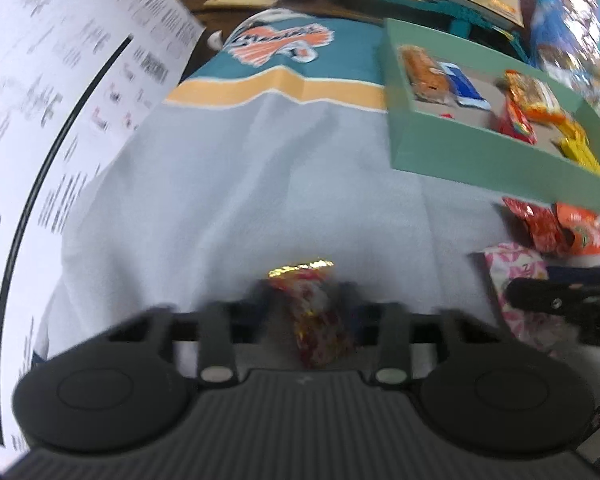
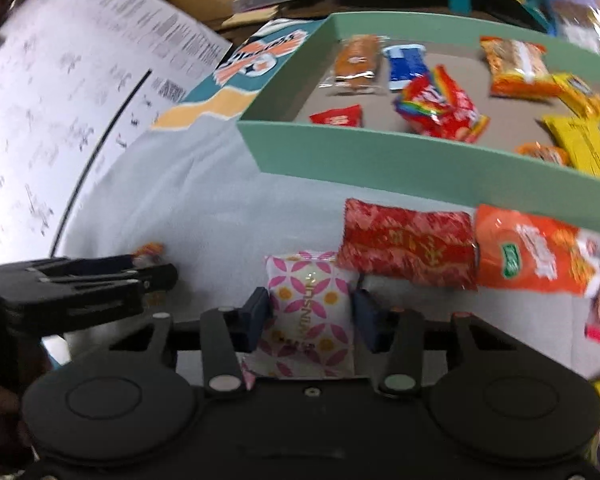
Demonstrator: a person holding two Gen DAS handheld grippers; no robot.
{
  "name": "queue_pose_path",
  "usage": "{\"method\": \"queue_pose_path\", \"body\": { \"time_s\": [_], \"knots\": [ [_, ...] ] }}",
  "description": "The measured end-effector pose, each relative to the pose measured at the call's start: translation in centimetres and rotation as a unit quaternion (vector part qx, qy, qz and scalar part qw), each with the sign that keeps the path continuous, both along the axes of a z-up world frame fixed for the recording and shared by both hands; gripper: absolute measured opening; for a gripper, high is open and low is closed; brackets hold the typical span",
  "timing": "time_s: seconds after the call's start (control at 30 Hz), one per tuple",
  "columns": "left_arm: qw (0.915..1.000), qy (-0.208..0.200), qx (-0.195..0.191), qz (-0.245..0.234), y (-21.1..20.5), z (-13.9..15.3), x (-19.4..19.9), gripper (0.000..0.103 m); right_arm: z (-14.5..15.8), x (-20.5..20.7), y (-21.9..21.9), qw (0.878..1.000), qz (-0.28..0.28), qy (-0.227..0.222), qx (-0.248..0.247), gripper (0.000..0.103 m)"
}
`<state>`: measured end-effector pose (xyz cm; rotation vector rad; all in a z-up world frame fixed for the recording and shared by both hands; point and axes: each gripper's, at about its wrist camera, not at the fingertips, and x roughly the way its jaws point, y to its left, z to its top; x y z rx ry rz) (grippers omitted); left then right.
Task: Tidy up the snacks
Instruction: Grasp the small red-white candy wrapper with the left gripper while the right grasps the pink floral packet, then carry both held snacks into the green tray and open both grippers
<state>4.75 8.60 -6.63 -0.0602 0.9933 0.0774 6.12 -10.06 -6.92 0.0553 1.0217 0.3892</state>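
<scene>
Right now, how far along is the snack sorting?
Partly done. Several packets already lie in the green cardboard tray. In hand: left gripper shut on a gold-and-red foil packet; right gripper around a pink-patterned white packet. Left: red packet, orange packet.

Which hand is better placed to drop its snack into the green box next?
Right. The right gripper clasps the pink patterned packet close to the green box; the left gripper's candy lies farther off.
</scene>
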Motion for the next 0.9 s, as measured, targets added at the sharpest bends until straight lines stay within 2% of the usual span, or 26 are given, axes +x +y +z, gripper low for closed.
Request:
{"method": "queue_pose_path", "body": {
  "time_s": [0.27,0.47,0.7,0.9],
  "knots": [
    [0.9993,-0.004,-0.032,-0.017,-0.6,1.4,-1.1,0.028,1.6,-0.9,-2.5,0.998,-0.018,-0.006,0.052,0.045],
    [0.9974,-0.038,-0.048,-0.038,-1.1,4.8,-0.1,0.028,4.5,-0.5,-4.0,0.995,-0.029,-0.031,0.095,0.045],
    [0.9931,-0.080,-0.046,-0.073,-2.8,8.4,4.9,0.028,7.7,3.1,-5.7,0.991,-0.057,-0.069,0.102,0.045],
    [0.9909,-0.086,-0.045,-0.093,-5.4,9.0,10.8,0.028,8.5,7.8,-5.6,0.989,-0.079,-0.066,0.103,0.045]
  ]
}}
